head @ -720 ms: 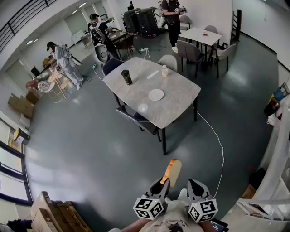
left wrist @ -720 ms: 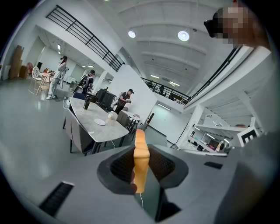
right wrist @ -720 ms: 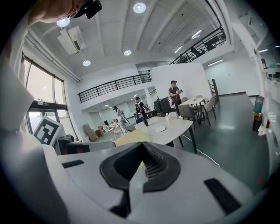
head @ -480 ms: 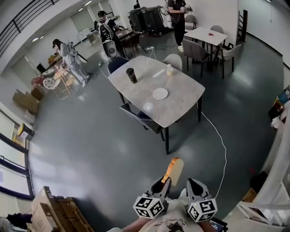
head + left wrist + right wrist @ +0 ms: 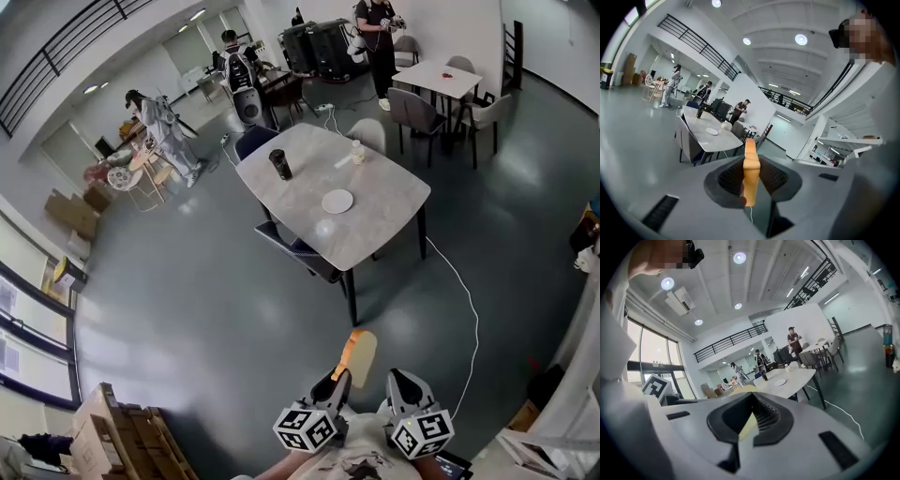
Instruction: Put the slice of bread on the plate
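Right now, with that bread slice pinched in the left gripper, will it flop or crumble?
Probably fairly stiff: the slice of bread stands straight out of the left gripper without drooping. Likely light, since a pinch at one end carries it. Perhaps crushable, being thin between the pads.

Golden-tan bread, white plate, grey marbled table

In the head view we lose the lower end of the slice of bread behind the left gripper, and the bottom edge cuts off whatever holds it and the right gripper. In the right gripper view only a pale sliver of the slice shows past the fingers. The small pale thing on the counter is too small for us to name.
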Demonstrator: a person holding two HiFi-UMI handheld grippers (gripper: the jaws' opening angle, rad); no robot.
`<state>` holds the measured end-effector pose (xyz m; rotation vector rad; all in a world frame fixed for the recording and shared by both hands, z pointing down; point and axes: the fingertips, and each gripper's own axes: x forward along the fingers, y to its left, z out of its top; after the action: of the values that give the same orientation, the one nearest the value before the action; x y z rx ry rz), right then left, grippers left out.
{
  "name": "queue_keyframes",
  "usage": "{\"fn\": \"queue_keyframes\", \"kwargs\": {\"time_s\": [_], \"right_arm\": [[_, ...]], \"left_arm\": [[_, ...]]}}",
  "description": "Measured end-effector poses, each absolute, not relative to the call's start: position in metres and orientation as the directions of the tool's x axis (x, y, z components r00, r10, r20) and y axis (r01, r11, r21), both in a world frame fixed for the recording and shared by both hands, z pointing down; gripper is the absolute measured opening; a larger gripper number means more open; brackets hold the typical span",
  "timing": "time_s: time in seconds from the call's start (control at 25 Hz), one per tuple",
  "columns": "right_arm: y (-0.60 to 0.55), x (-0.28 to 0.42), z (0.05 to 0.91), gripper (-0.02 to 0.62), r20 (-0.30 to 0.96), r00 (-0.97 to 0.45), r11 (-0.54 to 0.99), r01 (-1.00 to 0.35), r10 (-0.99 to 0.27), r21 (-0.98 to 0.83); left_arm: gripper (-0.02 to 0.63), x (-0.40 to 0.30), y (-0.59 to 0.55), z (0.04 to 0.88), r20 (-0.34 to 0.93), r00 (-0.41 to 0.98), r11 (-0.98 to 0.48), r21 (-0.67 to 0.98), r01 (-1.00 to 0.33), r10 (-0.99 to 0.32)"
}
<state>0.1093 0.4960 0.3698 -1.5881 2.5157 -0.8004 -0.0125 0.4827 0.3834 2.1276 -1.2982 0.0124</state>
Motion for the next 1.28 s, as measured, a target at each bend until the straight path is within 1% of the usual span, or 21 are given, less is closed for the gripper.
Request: {"fn": "queue_keyframes", "kwargs": {"time_s": [0.28,0.44,0.6,0.84,1.04,1.28], "right_arm": [[0.484,0.121,0.386,0.005,0.229,-0.481,0.337,-0.816,-0.846,-0.470],[0.476,0.119,0.392,0.005,0.244,-0.490,0.351,-0.823,-0.837,-0.447],[0.455,0.127,0.399,0.005,0.285,-0.466,0.318,-0.840,-0.838,-0.440],[0.396,0.121,0.407,0.005,0.325,-0.451,0.293,-0.852,-0.831,-0.434],[0.333,0.111,0.395,0.005,0.326,-0.423,0.272,-0.866,-0.846,-0.420],[0.269,0.080,0.383,0.005,0.309,-0.401,0.257,-0.872,-0.862,-0.415]], "left_arm": [[0.094,-0.012,0.475,0.392,0.346,0.469,-0.252,0.517,-0.818,-0.812],[0.094,-0.004,0.465,0.405,0.353,0.493,-0.244,0.558,-0.793,-0.796],[0.094,0.007,0.440,0.410,0.354,0.525,-0.260,0.579,-0.773,-0.774],[0.094,-0.001,0.377,0.419,0.363,0.531,-0.242,0.602,-0.760,-0.765],[0.095,-0.015,0.312,0.408,0.340,0.554,-0.263,0.618,-0.741,-0.760],[0.094,-0.047,0.248,0.399,0.324,0.569,-0.282,0.623,-0.730,-0.756]]}}
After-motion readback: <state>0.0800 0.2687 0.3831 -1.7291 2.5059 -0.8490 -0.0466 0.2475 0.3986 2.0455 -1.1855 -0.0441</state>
